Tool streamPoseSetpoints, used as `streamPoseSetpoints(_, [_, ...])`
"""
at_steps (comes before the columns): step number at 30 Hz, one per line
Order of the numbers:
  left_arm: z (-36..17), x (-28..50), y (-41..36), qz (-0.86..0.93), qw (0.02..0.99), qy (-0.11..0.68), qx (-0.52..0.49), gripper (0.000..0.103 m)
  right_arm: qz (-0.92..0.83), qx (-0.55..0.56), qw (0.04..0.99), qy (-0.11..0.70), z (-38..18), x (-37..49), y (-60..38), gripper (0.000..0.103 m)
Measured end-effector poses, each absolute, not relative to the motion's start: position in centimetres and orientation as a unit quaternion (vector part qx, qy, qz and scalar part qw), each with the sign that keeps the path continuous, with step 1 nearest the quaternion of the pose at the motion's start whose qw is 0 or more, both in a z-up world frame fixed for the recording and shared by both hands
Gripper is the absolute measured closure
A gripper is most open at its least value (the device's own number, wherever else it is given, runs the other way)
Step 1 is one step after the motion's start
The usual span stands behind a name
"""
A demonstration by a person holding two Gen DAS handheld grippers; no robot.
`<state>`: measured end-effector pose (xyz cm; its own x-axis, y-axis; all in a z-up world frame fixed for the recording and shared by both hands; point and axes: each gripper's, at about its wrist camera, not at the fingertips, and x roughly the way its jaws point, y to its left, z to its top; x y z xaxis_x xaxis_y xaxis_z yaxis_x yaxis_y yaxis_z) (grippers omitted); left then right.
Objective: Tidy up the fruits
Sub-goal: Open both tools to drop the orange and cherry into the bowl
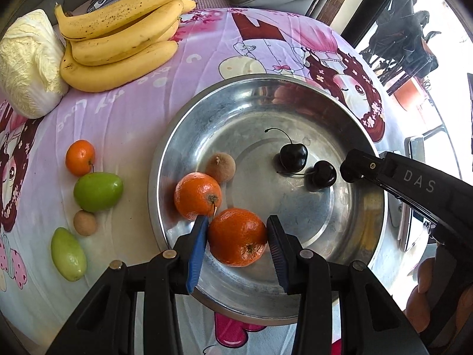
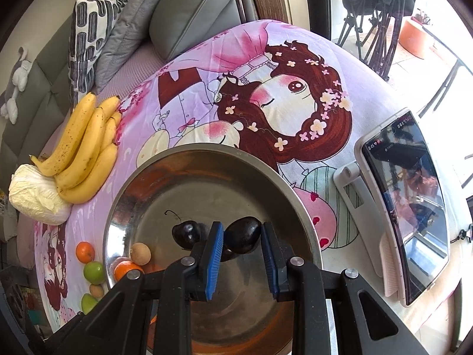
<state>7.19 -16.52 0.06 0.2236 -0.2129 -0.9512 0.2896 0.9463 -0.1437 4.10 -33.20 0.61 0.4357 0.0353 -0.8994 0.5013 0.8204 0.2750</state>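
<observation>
A steel bowl (image 1: 354, 236) holds two oranges, a brown longan (image 1: 220, 166) and two dark cherries (image 1: 293, 155). My left gripper (image 1: 236, 230) has its blue pads against both sides of the near orange (image 1: 237, 237) inside the bowl; the other orange (image 1: 197, 195) lies just left. In the right wrist view my right gripper (image 2: 241, 236) has its pads around a dark cherry (image 2: 243, 233) over the bowl (image 2: 266, 171); a second cherry (image 2: 186, 233) lies to its left. On the cloth left of the bowl lie an orange (image 1: 79, 157), two green fruits (image 1: 98, 190) and a longan (image 1: 85, 222).
A banana bunch (image 1: 118, 38) and a cabbage (image 1: 28, 65) lie at the far left. A phone on a white stand (image 2: 408, 207) is right of the bowl. Sofa cushions (image 2: 189, 9) are behind the table. The table edge curves away on the right.
</observation>
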Motion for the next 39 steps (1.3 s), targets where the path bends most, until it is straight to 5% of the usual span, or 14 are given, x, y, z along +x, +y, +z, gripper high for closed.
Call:
streamPoseSetpoints(27, [-0.6,7.2,-16.9,-0.161,0.779,0.605,0.036,0.06,-0.164,0.262,0.786,0.535,-0.7,4.2,-33.4,0.074])
streamPoseSetpoints(39, [0.2,7.1,-16.3,-0.156,0.788,0.595,0.03,0.043,-0.166,0.26,0.795,0.522,-0.1,4.1,-33.5,0.069])
